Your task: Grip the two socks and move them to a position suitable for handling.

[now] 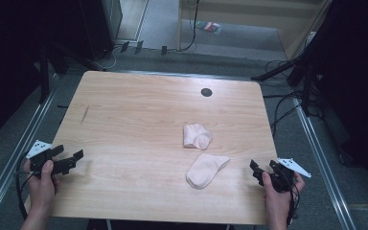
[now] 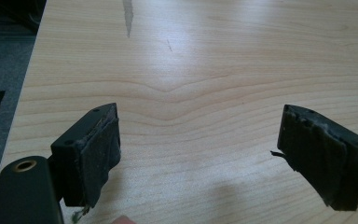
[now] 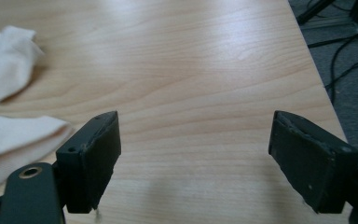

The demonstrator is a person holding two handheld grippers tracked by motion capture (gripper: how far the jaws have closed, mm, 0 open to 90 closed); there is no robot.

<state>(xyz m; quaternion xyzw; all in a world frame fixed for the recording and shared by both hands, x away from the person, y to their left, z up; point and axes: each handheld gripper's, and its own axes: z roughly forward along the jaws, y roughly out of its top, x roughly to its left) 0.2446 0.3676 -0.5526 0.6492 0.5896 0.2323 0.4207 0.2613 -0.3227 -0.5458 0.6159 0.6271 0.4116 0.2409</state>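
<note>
— What's happening at the near edge of the table?

— The person's hands are resting there, one at each corner. The left gripper is sitting over the bare wood at the near left, its jaws spread wide and gripping nothing. The right gripper is hovering at the near right, jaws likewise parted and empty.

— And the socks?

— Two pale pink ones are lying on the right half of the table. The flat sock is lying nearer the person, stretched out, just to the left of the right gripper but apart from it. In the right gripper view it is showing beside the left jaw. The bunched sock is sitting just beyond it, folded over on itself, the two close together; I can't tell whether they are touching.

— Anything farther back?

— A small dark round hole is showing in the tabletop near the far edge.
</note>
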